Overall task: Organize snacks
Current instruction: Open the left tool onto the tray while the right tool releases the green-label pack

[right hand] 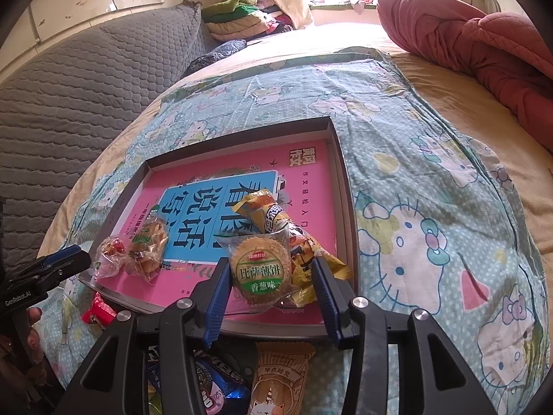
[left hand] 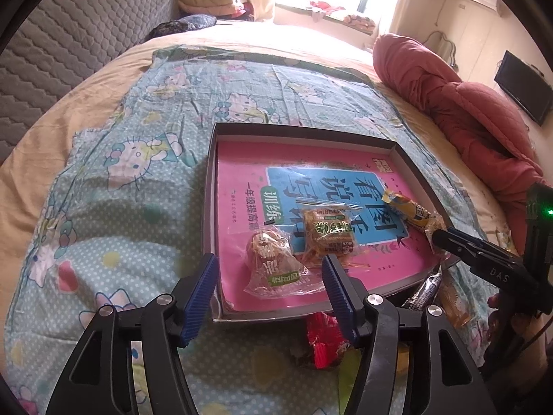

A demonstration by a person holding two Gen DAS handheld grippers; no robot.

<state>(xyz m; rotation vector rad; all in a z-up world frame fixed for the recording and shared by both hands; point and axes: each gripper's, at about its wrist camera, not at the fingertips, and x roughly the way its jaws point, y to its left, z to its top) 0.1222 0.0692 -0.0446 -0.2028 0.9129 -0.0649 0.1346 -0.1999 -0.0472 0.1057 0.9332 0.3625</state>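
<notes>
A shallow grey box (left hand: 212,180) (right hand: 342,180) lined with a pink book lies on the bed. In it lie two clear-wrapped brown snacks (left hand: 276,263) (left hand: 326,233) and a yellow packet (left hand: 411,209) (right hand: 273,214). My left gripper (left hand: 269,276) is open and empty, its blue pads either side of the nearer snack, above the box's near edge. My right gripper (right hand: 273,285) is open around a round cracker packet (right hand: 261,273) that rests in the box; its pads stand clear of the packet. The right gripper also shows in the left wrist view (left hand: 446,238).
Outside the box's near edge lie a red packet (left hand: 323,340) (right hand: 98,313), a dark blue cookie packet (right hand: 214,385) and a tan cat-print packet (right hand: 278,380). A Hello Kitty cloth (left hand: 138,152) covers the bed. A red quilt (left hand: 459,103) lies at the right.
</notes>
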